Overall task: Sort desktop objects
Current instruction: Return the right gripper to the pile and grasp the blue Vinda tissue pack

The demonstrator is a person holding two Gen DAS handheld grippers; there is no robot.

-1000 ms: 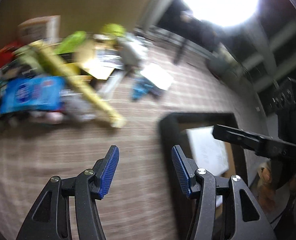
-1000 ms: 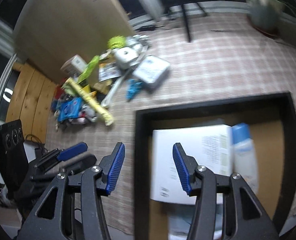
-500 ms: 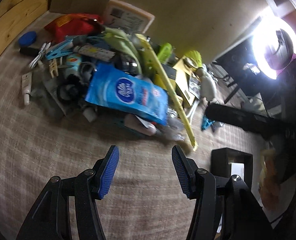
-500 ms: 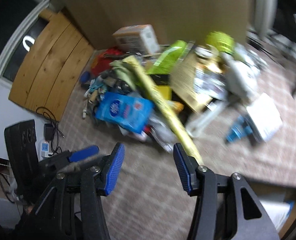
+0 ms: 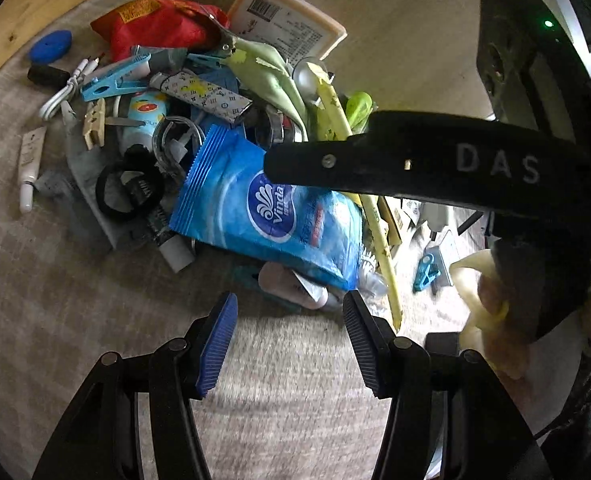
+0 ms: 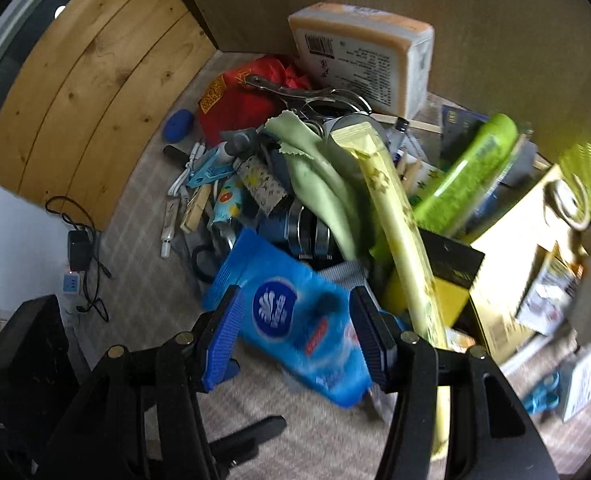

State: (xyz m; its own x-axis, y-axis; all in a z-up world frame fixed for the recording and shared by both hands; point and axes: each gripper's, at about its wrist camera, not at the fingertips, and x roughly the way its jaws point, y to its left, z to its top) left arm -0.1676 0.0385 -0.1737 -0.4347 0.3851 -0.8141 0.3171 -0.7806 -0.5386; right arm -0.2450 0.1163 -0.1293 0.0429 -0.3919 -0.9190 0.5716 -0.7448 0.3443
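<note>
Our right gripper (image 6: 293, 334) hovers with jaws spread over the blue tissue pack (image 6: 291, 320) at the pile's near edge; the left gripper (image 5: 289, 344) waits, also spread and empty. We'd lower squarely — pinching across the pack's width, clear of the yellow stick (image 6: 399, 216) beside it.

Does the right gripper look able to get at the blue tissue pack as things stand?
Probably yes. The right gripper has its jaws open on either side of the blue tissue pack, which lies on top of the pile with nothing over it.

bare tablecloth (image 5: 75, 320) near side, cluttered pile (image 5: 199, 120) beyond, tissue pack (image 6: 291, 320) between right jaws
</note>
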